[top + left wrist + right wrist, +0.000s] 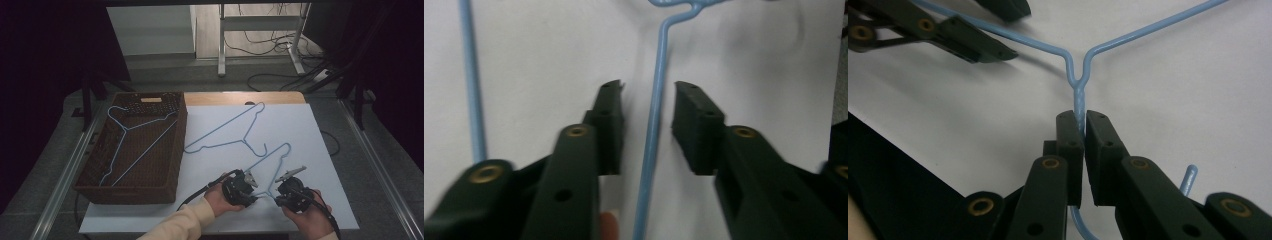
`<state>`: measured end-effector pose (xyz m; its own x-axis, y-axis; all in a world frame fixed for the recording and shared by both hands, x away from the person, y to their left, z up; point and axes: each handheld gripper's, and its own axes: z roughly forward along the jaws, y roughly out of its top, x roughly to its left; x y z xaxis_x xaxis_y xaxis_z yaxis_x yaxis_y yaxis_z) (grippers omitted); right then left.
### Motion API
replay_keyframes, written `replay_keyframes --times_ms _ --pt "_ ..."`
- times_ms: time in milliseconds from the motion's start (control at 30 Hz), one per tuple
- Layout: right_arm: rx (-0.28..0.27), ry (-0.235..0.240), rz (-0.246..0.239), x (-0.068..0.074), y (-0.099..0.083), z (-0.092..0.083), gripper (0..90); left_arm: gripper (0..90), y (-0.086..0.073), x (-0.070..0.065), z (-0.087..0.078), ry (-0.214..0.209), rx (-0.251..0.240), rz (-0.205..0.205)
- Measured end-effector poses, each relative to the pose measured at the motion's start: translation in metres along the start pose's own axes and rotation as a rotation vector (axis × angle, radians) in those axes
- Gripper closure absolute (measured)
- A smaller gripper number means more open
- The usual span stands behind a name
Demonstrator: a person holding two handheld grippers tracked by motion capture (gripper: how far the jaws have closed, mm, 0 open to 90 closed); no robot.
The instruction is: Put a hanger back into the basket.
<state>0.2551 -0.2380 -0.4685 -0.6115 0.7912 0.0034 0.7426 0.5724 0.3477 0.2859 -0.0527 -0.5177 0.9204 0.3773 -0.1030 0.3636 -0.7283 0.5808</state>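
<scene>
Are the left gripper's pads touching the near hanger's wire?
Apart. The left gripper view shows the hanger wire between the left gripper pads, gaps either side.

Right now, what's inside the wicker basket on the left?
One light blue wire hanger lies slanted in the wicker basket, hook toward the far end. Its near wall hides the nearest strip of the basket's bottom.

Dim room, dark curtains (45,75) on both sides. Grey floor (165,75) past the table, lit patch beyond. White desk frame legs (221,45) at back, black cables (265,45) tangled on the floor near them. Wooden table edge (240,98) under white sheet (300,145). Metal rails (65,175) along both sides.
</scene>
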Motion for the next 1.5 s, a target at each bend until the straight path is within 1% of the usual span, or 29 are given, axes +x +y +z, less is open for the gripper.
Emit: replay_keyframes --times_ms 133,167,200,333,433,467,500,567,633,700,733,767,800,833,867,900,933,967,1000,1033,1133,1167,1233,1300,1333,1400,1433,1467,1500 --pt "-0.007 0.004 -0.002 0.000 0.000 -0.002 85.4 78.2 0.001 0.000 0.001 -0.002 0.005 0.014" --pt "-0.007 0.004 -0.002 0.000 0.000 -0.002 85.4 78.2 0.002 0.000 0.001 0.000 0.006 0.016" --pt "-0.010 0.001 -0.002 0.001 0.000 -0.002 85.4 82.0 0.002 0.000 0.001 -0.004 0.008 0.026" --pt "-0.011 0.003 -0.003 0.001 -0.001 -0.004 85.3 84.3 0.003 -0.001 0.000 -0.017 0.014 0.046" --pt "-0.021 0.002 -0.007 0.000 -0.001 -0.006 84.9 85.4 0.003 -0.002 -0.002 -0.021 0.008 0.051" --pt "-0.063 0.017 0.006 -0.003 -0.002 -0.011 77.4 85.5 0.004 -0.003 -0.005 -0.022 -0.003 0.061" --pt "-0.091 0.032 0.016 -0.004 -0.002 -0.015 71.2 85.6 0.004 -0.003 -0.005 -0.022 -0.003 0.061" --pt "-0.166 0.045 0.043 -0.010 -0.004 -0.025 60.0 85.6 0.004 -0.005 -0.011 -0.028 -0.013 0.065" --pt "-0.253 0.049 0.080 -0.020 -0.005 -0.036 52.3 85.7 0.004 -0.006 -0.016 -0.027 -0.027 0.069" --pt "-0.349 0.055 0.115 -0.031 -0.009 -0.047 47.1 85.7 0.004 -0.008 -0.024 -0.023 -0.047 0.071" --pt "-0.349 0.055 0.115 -0.031 -0.009 -0.047 47.1 85.7 0.004 -0.008 -0.024 -0.023 -0.047 0.071" --pt "-0.417 0.049 0.133 -0.041 -0.012 -0.057 44.1 85.8 0.002 -0.010 -0.034 -0.018 -0.065 0.079" --pt "-0.441 0.053 0.148 -0.046 -0.013 -0.061 42.6 85.8 0.002 -0.010 -0.040 -0.011 -0.074 0.080" --pt "-0.441 0.053 0.148 -0.046 -0.013 -0.061 42.6 85.8 0.002 -0.010 -0.040 -0.011 -0.074 0.080" --pt "-0.457 0.057 0.156 -0.050 -0.014 -0.063 41.8 85.8 0.001 -0.010 -0.047 -0.011 -0.086 0.077" --pt "-0.476 0.074 0.169 -0.059 -0.016 -0.063 39.6 85.9 -0.002 -0.008 -0.058 0.000 -0.100 0.081" --pt "-0.480 0.080 0.176 -0.063 -0.016 -0.060 38.7 85.9 -0.003 -0.008 -0.062 0.005 -0.106 0.079" --pt "-0.480 0.080 0.176 -0.063 -0.016 -0.060 38.7 85.9 -0.003 -0.008 -0.062 0.005 -0.106 0.079" --pt "-0.487 0.088 0.181 -0.068 -0.016 -0.055 36.7 85.9 -0.006 -0.006 -0.072 0.013 -0.123 0.070" --pt "-0.490 0.093 0.181 -0.071 -0.016 -0.052 35.3 85.9 -0.007 -0.005 -0.077 0.020 -0.134 0.061" --pt "-0.503 0.084 0.178 -0.075 -0.014 -0.047 32.7 85.9 -0.011 0.000 -0.087 0.024 -0.162 0.029" --pt "-0.509 0.082 0.178 -0.077 -0.014 -0.046 32.6 85.9 -0.011 0.000 -0.087 0.024 -0.162 0.029" --pt "-0.518 0.074 0.178 -0.079 -0.013 -0.045 32.4 86.0 -0.015 0.005 -0.096 0.024 -0.184 0.011" --pt "-0.522 0.068 0.178 -0.081 -0.012 -0.044 32.4 86.0 -0.015 0.006 -0.099 0.027 -0.190 0.010" --pt "-0.514 0.061 0.181 -0.083 -0.011 -0.041 32.3 86.0 -0.017 0.007 -0.106 0.034 -0.211 0.005" --pt "-0.509 0.051 0.179 -0.084 -0.011 -0.038 32.3 86.0 -0.018 0.008 -0.114 0.038 -0.230 -0.001" --pt "-0.509 0.051 0.179 -0.084 -0.011 -0.038 32.3 86.0 -0.018 0.008 -0.114 0.038 -0.230 -0.001" --pt "-0.496 0.053 0.185 -0.084 -0.011 -0.033 32.0 86.0 -0.019 0.009 -0.122 0.038 -0.256 -0.014" --pt "-0.496 0.053 0.185 -0.084 -0.011 -0.033 32.0 86.0 -0.019 0.009 -0.122 0.038 -0.256 -0.014"
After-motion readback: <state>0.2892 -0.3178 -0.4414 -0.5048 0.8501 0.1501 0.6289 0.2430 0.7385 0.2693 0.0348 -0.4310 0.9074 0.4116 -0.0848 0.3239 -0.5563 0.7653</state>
